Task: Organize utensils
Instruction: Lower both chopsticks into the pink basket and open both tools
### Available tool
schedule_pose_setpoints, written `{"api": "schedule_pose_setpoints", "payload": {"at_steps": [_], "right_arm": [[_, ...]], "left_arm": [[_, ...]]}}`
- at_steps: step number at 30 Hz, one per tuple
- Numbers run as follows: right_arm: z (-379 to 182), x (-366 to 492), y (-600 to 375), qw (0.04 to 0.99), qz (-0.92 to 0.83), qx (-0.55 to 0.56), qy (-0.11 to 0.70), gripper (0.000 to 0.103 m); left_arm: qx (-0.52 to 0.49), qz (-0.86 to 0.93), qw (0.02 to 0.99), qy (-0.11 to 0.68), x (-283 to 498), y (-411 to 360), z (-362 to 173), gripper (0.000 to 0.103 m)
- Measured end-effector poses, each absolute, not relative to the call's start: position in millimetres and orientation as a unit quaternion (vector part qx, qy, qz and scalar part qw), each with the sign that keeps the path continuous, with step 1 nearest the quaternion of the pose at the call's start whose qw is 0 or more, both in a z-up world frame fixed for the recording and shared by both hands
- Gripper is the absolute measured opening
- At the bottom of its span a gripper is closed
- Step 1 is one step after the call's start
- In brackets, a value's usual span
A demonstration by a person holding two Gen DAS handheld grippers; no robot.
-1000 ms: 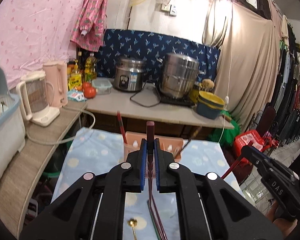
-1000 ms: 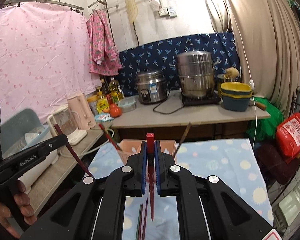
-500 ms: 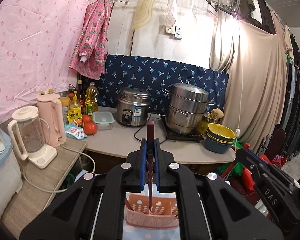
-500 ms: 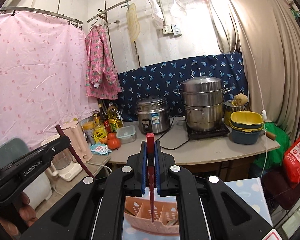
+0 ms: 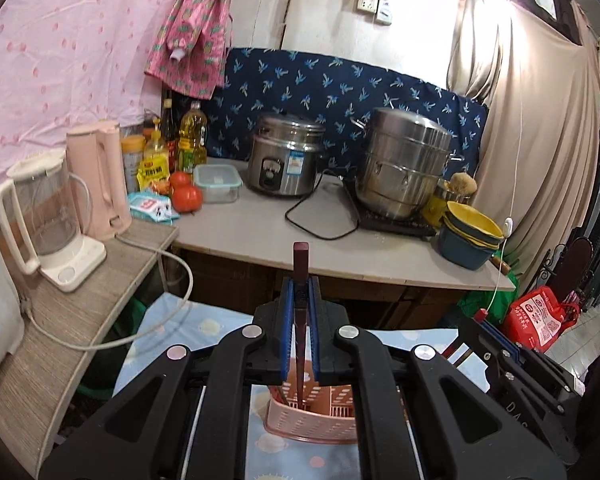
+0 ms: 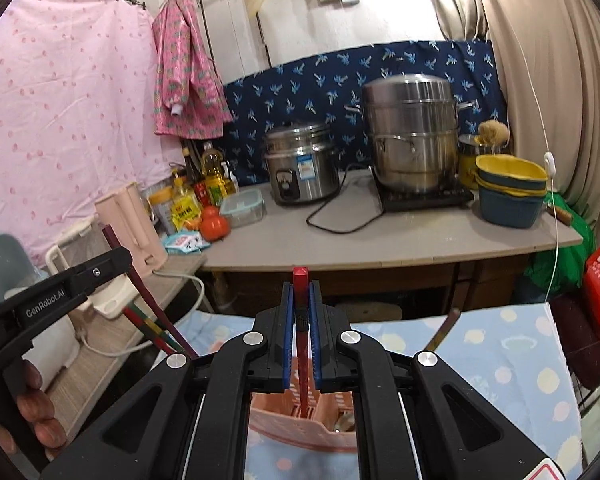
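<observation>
My left gripper is shut on a dark maroon chopstick, held upright with its lower end down inside the pink slotted utensil basket. My right gripper is shut on a red chopstick, also upright, its tip inside the same pink basket. In the right wrist view the left gripper shows at the left with its maroon chopstick. A multicoloured chopstick and a brown one lean out of the basket. The right gripper's body shows at the left view's right edge.
The basket stands on a light blue dotted cloth. Behind is a grey counter with a rice cooker, steel steamer pot, stacked bowls, tomatoes and bottles. A kettle and blender stand on the left shelf.
Both grippers have lowered after a rise half a second ago. The chopsticks' tips now sit deeper inside the pink basket. Both stay shut.
</observation>
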State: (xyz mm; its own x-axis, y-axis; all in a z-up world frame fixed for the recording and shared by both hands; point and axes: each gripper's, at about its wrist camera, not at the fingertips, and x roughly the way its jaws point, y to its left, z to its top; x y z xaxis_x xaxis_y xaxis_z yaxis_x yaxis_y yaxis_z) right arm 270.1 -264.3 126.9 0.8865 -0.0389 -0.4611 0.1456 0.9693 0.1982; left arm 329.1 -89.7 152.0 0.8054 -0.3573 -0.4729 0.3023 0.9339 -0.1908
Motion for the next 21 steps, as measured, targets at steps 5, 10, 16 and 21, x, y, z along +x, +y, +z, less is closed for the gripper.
{"api": "schedule_pose_setpoints", "payload": {"at_steps": [5, 10, 16, 21], "right_arm": [[115.2, 269.2, -264.8, 0.96, -0.047, 0.116, 0.25, 0.008], [115.7, 253.5, -263.9, 0.962, -0.059, 0.112, 0.241, 0.034], [109.6, 220.5, -264.3, 0.96, -0.059, 0.121, 0.245, 0.035], [95.5, 187.5, -257.1, 0.955, -0.057, 0.122, 0.264, 0.035]], "left_arm": [[-0.051, -0.174, 0.946, 0.268, 327.7, -91.5, 141.8, 0.007], [-0.055, -0.166, 0.947, 0.269, 318.7, -86.4, 140.2, 0.034], [-0.063, -0.16, 0.948, 0.269, 294.1, -70.0, 139.9, 0.039], [-0.057, -0.153, 0.946, 0.28, 267.9, -59.5, 128.4, 0.039]]}}
